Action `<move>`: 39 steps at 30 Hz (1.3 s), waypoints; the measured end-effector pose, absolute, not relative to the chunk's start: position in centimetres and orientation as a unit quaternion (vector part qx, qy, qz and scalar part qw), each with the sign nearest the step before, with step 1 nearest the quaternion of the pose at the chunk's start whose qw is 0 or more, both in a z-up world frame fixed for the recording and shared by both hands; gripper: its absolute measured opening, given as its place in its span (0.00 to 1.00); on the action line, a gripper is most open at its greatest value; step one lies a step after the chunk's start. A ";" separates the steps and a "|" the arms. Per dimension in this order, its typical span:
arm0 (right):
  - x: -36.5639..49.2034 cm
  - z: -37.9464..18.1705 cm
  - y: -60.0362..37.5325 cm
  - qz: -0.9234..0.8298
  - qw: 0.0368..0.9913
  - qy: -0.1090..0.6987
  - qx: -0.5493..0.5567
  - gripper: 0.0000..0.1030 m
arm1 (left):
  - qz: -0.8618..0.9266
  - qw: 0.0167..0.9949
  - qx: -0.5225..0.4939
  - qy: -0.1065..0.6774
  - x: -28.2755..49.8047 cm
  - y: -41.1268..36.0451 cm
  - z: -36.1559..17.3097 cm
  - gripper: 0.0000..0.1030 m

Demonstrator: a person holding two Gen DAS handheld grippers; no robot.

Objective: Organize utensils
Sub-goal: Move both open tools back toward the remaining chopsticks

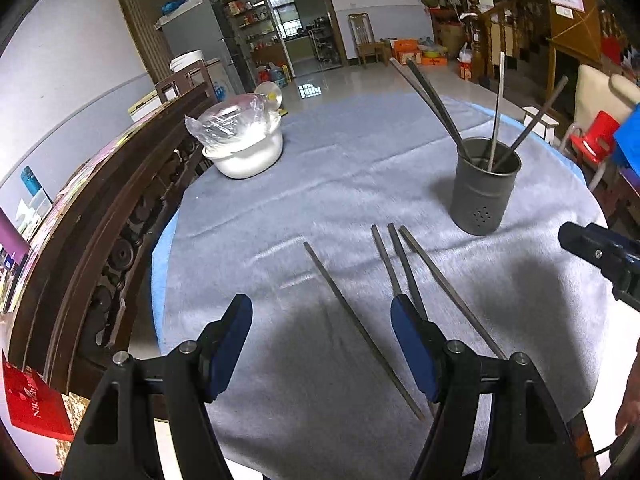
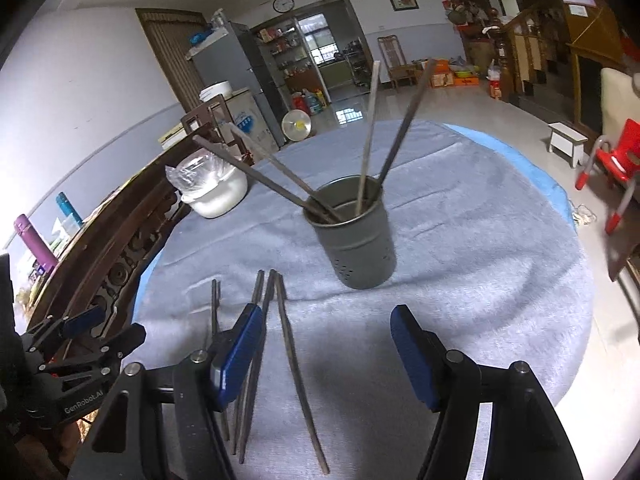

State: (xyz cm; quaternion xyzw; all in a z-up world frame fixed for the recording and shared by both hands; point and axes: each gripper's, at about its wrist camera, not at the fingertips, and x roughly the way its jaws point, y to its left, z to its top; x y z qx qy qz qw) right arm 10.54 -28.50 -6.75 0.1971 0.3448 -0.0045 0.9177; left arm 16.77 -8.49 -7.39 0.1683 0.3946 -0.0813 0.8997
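A grey metal utensil holder (image 1: 484,196) (image 2: 352,236) stands upright on the grey tablecloth (image 1: 360,152) with several metal chopsticks (image 1: 436,104) (image 2: 372,132) leaning out of it. More loose chopsticks (image 1: 404,268) (image 2: 260,320) lie on the cloth in front of it. My left gripper (image 1: 320,304) is open just above the cloth, and one chopstick (image 1: 352,312) lies between its fingers, untouched. My right gripper (image 2: 326,312) is open too, with one chopstick (image 2: 292,360) lying between its fingers. Each gripper also shows at the edge of the other's view, the right gripper (image 1: 576,240) and the left gripper (image 2: 80,320).
A white bowl covered with plastic film (image 1: 244,148) (image 2: 216,192) sits at the table's far left. Dark carved wooden furniture (image 1: 100,220) runs along the left edge. A red chair (image 2: 616,156) and a small white stool (image 2: 568,142) stand on the floor to the right.
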 end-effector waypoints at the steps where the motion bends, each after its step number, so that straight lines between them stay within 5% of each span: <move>1: 10.5 -6.8 -28.6 -0.005 0.918 0.345 0.197 0.68 | -0.082 0.900 0.169 0.395 16.8 -8.6 -7.4 0.70; 16: 10.9 -7.2 -27.3 0.008 0.917 0.355 0.182 0.68 | -0.081 0.900 0.161 0.397 17.0 -8.0 -7.6 0.70; 21: 11.4 -7.9 -26.9 0.017 0.910 0.375 0.178 0.41 | -0.085 0.897 0.154 0.404 17.3 -7.6 -8.0 0.70; 39: 13.0 -12.9 -25.5 0.039 0.857 0.473 0.200 0.40 | -0.142 0.789 0.013 0.598 20.1 -5.0 -17.0 0.70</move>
